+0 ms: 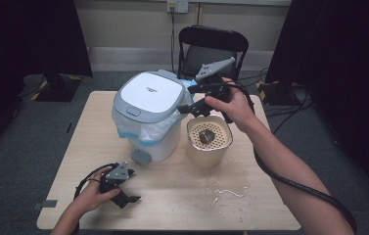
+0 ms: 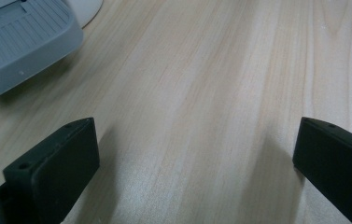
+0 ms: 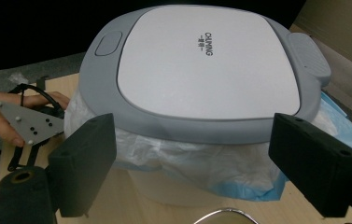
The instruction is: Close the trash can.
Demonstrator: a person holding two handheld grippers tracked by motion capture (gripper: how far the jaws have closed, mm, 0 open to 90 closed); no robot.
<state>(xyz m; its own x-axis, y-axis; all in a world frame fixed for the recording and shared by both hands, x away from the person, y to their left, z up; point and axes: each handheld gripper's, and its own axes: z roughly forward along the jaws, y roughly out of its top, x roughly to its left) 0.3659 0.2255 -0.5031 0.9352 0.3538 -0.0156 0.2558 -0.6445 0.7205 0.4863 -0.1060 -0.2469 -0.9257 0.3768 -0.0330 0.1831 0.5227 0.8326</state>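
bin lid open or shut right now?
Shut. The grey-and-white lid lies flat on the bin, its rim seated all round over the white bag liner; no gap shows in the high or right gripper view.

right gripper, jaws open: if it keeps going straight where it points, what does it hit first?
Likely the pedal bin: the right gripper faces its grey lid rim and the bag bulging beneath. Depth is unclear, so the bag may touch first.
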